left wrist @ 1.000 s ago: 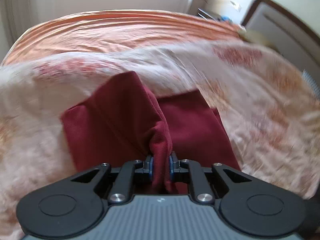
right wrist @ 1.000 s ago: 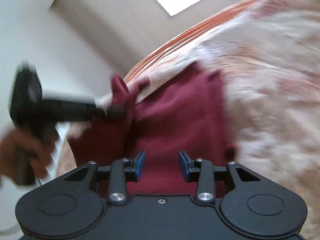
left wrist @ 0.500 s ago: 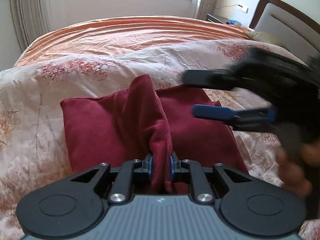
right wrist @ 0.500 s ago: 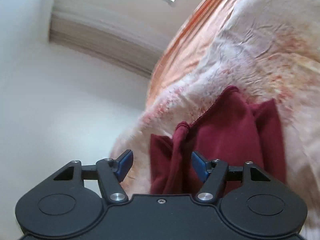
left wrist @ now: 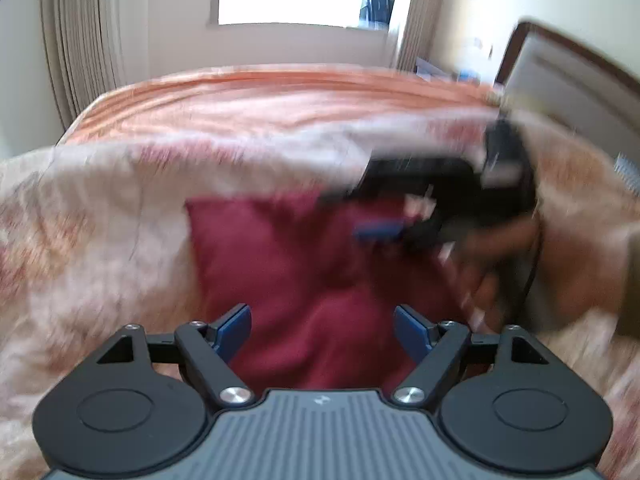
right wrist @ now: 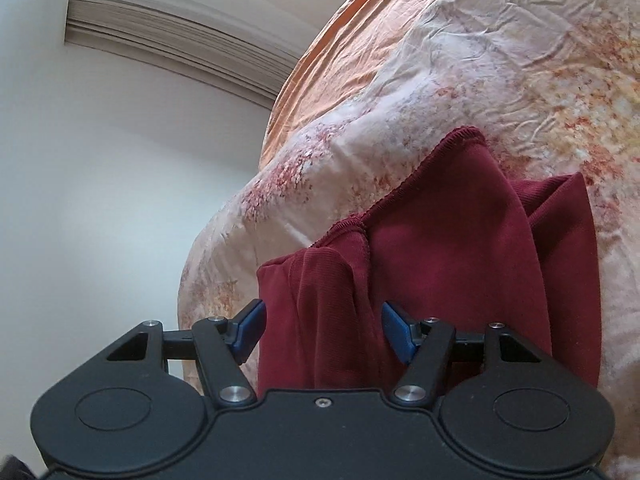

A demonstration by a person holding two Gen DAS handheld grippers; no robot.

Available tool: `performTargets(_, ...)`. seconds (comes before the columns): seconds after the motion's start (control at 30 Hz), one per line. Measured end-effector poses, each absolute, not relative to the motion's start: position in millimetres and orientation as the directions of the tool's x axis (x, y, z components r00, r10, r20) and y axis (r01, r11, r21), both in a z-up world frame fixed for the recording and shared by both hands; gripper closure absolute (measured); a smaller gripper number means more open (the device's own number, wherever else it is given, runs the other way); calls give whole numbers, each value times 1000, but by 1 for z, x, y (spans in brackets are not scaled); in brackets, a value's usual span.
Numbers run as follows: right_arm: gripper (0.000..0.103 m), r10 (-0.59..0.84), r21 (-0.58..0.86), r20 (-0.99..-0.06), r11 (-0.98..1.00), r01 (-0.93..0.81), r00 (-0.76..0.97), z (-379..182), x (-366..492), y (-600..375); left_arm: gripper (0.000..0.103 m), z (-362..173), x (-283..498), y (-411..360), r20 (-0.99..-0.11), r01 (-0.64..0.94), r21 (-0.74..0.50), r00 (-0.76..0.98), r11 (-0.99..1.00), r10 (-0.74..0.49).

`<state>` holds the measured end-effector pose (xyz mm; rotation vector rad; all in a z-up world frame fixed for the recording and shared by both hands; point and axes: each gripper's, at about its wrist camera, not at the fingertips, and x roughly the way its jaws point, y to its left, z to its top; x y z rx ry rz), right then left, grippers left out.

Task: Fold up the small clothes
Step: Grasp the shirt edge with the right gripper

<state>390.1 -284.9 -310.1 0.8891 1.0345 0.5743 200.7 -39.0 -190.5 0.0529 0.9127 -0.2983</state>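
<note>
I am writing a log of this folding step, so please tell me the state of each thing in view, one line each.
Left hand-held gripper: open, holds nothing.
Right hand-held gripper: open, with a raised fold of the cloth between its fingers, not clamped.
Dark red cloth: partly folded, bunched, lying on the bed.
Floral bedcover: spread out, wrinkled.
Curtain: drawn aside from the window.
</note>
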Motion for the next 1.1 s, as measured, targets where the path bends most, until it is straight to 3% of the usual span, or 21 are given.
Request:
performTargets(0.2, 36, 767, 841, -480, 541, -27, 425, -312, 388, -286, 24, -217, 175, -54, -800, 430, 61, 560, 901, -213)
performTargets(0.33, 39, 763, 822, -496, 566, -58, 415, -308, 391, -278, 26, -227, 173, -68, -775, 450, 107, 596, 886, -209)
performTargets(0.4, 46, 762, 813, -506, 578, -72, 404, -307, 393, -274, 35, -229, 181, -73, -773, 471, 100, 591, 876, -230)
performTargets(0.57, 49, 754, 796, -523, 599, -87, 397, -309, 395, -268, 51, -242, 194, -86, -771, 511, 150, 596, 847, -222)
performTargets(0.63, 56, 750, 788, -532, 608, -94, 392, -310, 396, -265, 60, -245, 197, -88, -776, 523, 147, 587, 839, -230)
performTargets(0.7, 82, 745, 776, -545, 622, -106, 386, -310, 397, -263, 75, -243, 199, -88, -780, 531, 120, 573, 839, -251)
performTargets(0.73, 88, 744, 772, -547, 626, -112, 383, -310, 397, -263, 77, -241, 199, -87, -781, 526, 101, 567, 844, -260)
performTargets(0.87, 89, 754, 776, -523, 614, -144, 397, -301, 395, -270, 85, -227, 200, -81, -768, 496, 24, 565, 868, -302)
performTargets(1.1, 90, 766, 776, -482, 599, -198, 426, -270, 397, -297, 87, -204, 195, -93, -723, 505, -20, 589, 863, -361)
